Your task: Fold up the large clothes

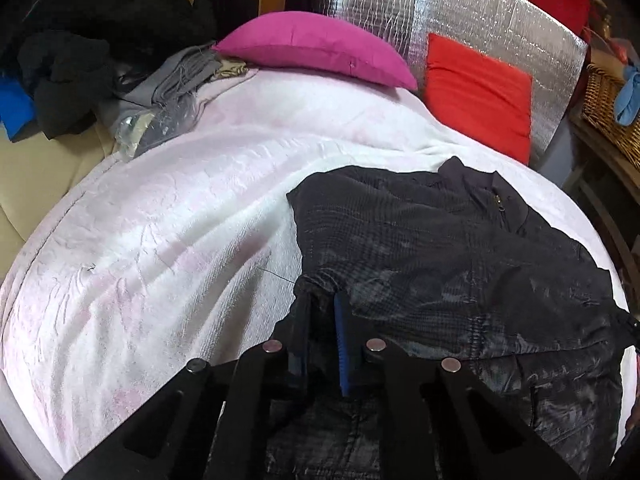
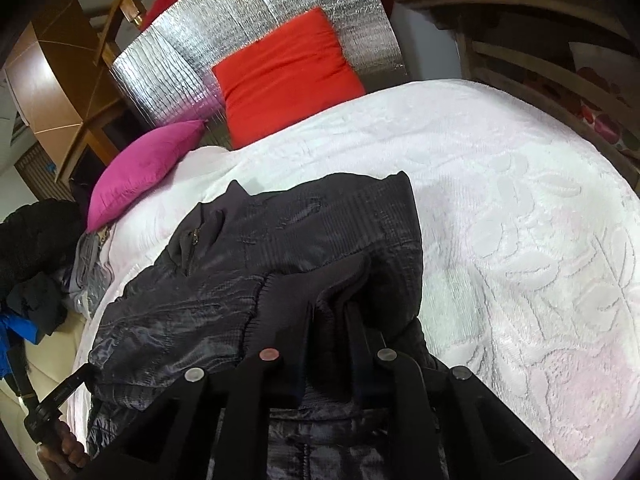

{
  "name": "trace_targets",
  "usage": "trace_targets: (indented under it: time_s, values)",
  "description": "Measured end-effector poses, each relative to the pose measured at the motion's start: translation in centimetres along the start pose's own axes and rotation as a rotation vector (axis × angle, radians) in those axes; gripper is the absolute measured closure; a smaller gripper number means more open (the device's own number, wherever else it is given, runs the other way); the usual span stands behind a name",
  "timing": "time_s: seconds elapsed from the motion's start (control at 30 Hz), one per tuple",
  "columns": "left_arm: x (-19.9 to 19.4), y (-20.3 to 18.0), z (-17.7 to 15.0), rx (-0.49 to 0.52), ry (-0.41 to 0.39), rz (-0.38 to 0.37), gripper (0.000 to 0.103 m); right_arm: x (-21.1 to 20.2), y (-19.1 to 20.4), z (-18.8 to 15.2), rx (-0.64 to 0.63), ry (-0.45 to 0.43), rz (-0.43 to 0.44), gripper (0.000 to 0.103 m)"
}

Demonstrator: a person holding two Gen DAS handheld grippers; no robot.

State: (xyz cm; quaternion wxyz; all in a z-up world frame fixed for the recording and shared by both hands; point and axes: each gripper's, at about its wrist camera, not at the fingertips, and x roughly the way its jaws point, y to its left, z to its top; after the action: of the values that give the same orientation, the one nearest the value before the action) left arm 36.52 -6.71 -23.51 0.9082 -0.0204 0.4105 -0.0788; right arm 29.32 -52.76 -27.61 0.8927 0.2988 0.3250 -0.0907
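The dark, shiny quilted jacket [image 1: 440,248] lies spread on the white textured bedspread [image 1: 160,220]; the left gripper [image 1: 320,312] has its jaws nearly closed, pinching a bunched fold of the jacket's edge; the right gripper [image 2: 332,308] is likewise clamped on the ribbed hem; beyond the jaws, the collar and zip point toward a magenta pillow [image 1: 316,48] and a red square cushion [image 2: 284,76] against silver foil sheeting [image 2: 180,56].

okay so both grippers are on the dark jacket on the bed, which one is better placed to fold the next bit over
Probably the right gripper: it is shut on the ribbed cuff already lying across the jacket, so it can carry that sleeve inward. The left gripper pinches the jacket's edge near the blanket, better for anchoring.
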Motion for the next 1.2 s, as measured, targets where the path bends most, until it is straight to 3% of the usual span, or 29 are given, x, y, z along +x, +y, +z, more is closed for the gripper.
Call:
trace_targets:
  time_s: [0.13,0.2,0.3,0.5,0.57,0.67,1.03,1.2]
  values:
    - [0.1,-0.2,0.1,0.009,-0.003,-0.003,0.092,-0.2,-0.6,0.2,0.018,0.020,0.039,0.086]
    - [0.9,-0.1,0.0,0.005,0.032,0.002,0.092,0.6,-1.1,0.1,0.046,0.079,0.061,0.082]
    - [1.6,-0.3,-0.2,-0.001,0.066,-0.007,0.077,1.8,-1.8,-0.1,0.096,0.157,0.085,0.081]
    - [1.4,-1.3,-0.6,0.049,0.039,0.039,0.079,2.7,-1.5,-0.5,0.094,0.180,0.120,0.073]
    - [1.2,-1.0,-0.5,0.032,0.032,0.049,0.086,2.3,-1.5,-0.5,0.088,0.158,0.148,0.073]
    - [0.9,-0.8,-0.5,0.013,0.023,0.054,0.087,1.2,-0.9,-0.5,0.055,0.103,0.111,0.089]
    - [0.5,-3.5,-2.2,0.152,-0.040,0.162,0.082,-3.2,1.1,-0.1,-0.023,-0.083,0.035,0.091]
    - [0.2,-4.3,-3.1,0.172,-0.069,0.193,0.078,-3.6,1.3,0.0,-0.004,-0.101,0.027,0.091]
